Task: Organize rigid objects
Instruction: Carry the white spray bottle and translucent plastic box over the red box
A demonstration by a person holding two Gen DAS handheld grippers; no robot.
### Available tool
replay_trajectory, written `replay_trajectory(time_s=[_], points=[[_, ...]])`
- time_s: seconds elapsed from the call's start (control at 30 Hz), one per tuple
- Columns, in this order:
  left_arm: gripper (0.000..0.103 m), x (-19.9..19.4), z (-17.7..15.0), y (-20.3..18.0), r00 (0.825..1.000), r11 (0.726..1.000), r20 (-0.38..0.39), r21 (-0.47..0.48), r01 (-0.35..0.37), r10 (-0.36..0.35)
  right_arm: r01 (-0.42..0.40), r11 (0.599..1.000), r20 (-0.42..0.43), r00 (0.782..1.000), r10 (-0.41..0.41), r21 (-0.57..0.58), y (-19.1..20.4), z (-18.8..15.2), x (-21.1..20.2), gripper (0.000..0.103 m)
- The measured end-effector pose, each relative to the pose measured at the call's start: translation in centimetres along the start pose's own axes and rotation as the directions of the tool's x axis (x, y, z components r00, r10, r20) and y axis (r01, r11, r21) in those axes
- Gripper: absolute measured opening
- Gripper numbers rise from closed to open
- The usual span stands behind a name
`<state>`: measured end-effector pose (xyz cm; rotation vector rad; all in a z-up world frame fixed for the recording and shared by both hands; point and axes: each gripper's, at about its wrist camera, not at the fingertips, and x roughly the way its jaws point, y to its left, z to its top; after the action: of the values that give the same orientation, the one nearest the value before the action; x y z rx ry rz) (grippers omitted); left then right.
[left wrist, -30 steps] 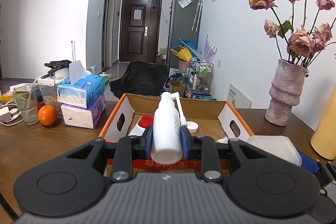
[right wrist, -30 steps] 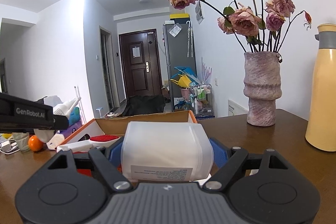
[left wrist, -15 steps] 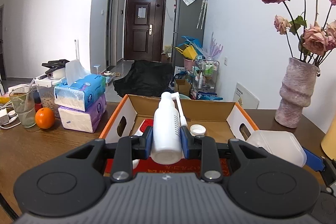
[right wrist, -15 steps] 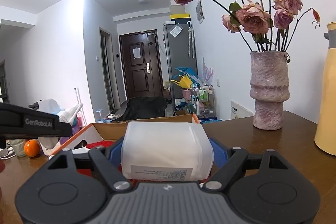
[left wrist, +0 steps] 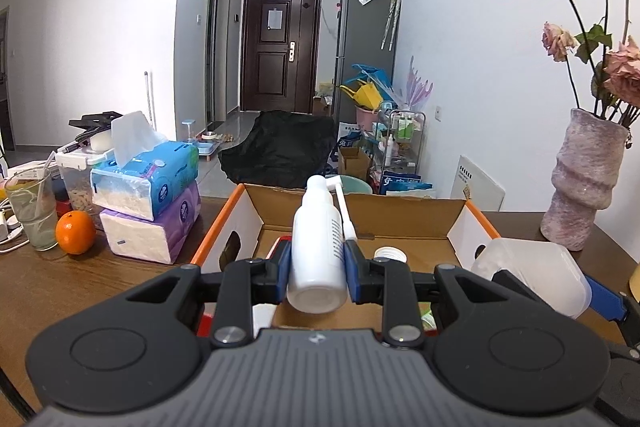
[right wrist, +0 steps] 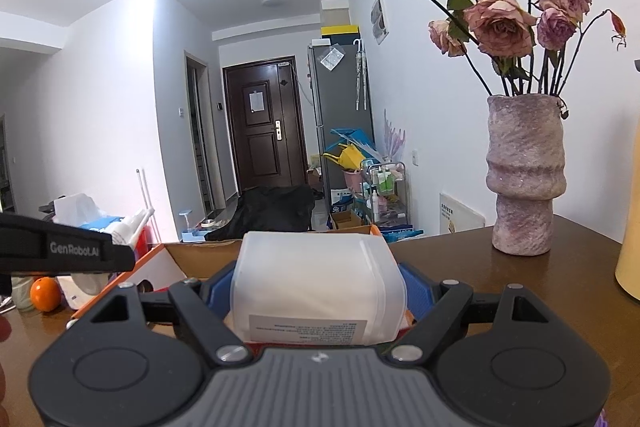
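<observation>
My left gripper (left wrist: 316, 269) is shut on a white spray bottle (left wrist: 318, 251) with a long thin nozzle, held just above the near edge of an open cardboard box (left wrist: 256, 223) with orange outer sides. Inside the box lie a white screw cap (left wrist: 390, 254) and something red, mostly hidden. My right gripper (right wrist: 318, 287) is shut on a translucent white plastic container (right wrist: 316, 283) with a label on its near face. That container (left wrist: 528, 275) also shows at the box's right end in the left wrist view. The spray bottle (right wrist: 128, 225) appears at the left in the right wrist view.
On the brown wooden table (left wrist: 48, 275) stand two stacked tissue packs (left wrist: 148, 195), an orange (left wrist: 75, 231), a glass (left wrist: 32, 211) and a lidded food jar (left wrist: 76, 179) at the left. A rough pink vase (right wrist: 524, 179) with dried roses stands at the right, beside a yellow flask (right wrist: 630, 227).
Both grippers have moved forward over the table with their loads, so the box and the vase look nearer. Neither grip has changed.
</observation>
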<state>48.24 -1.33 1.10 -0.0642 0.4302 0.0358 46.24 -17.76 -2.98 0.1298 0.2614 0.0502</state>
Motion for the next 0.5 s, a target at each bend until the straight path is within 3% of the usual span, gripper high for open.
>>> replay_trajectory(time_s=[0.5], points=[[0.028, 3.8, 1.2, 0.1, 1.0, 1.0, -0.003, 0.006, -0.012, 0.012, 0.012, 1.0, -0.005, 1.0, -0.012, -0.006, 0.3, 0.8, 4.2, 0.081]])
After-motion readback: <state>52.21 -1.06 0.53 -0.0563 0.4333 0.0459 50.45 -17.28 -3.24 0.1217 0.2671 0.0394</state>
